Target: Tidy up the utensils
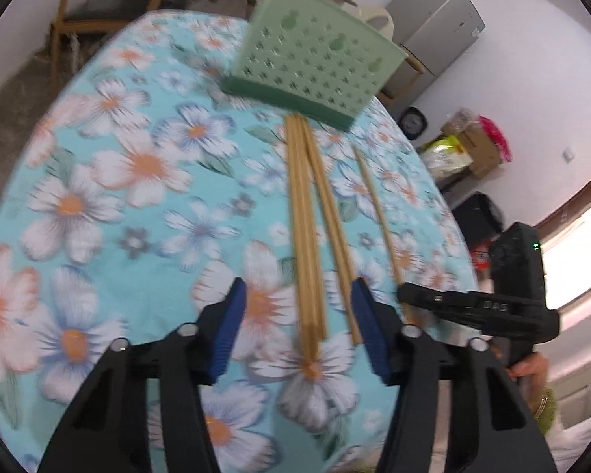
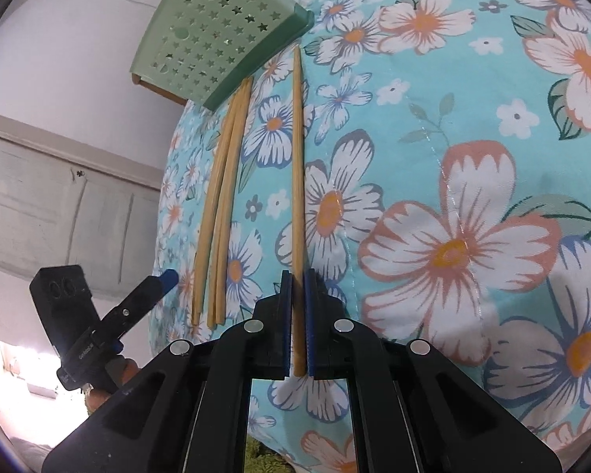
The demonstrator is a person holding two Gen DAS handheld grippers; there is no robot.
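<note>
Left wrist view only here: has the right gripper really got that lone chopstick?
Observer: Yes, the right gripper is shut on the lone chopstick, both fingers pressing it.
Operator: Where along it?
Observer: At its near end; only a stub pokes out behind the fingers.
Operator: Anything else caught in there?
Observer: No, just that one stick; the bundle lies apart, to its left in the right wrist view.

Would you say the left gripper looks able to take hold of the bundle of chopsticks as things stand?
Probably yes: the left gripper is open with the bundle of chopsticks already lying between its fingers, and nothing blocks them.
</note>
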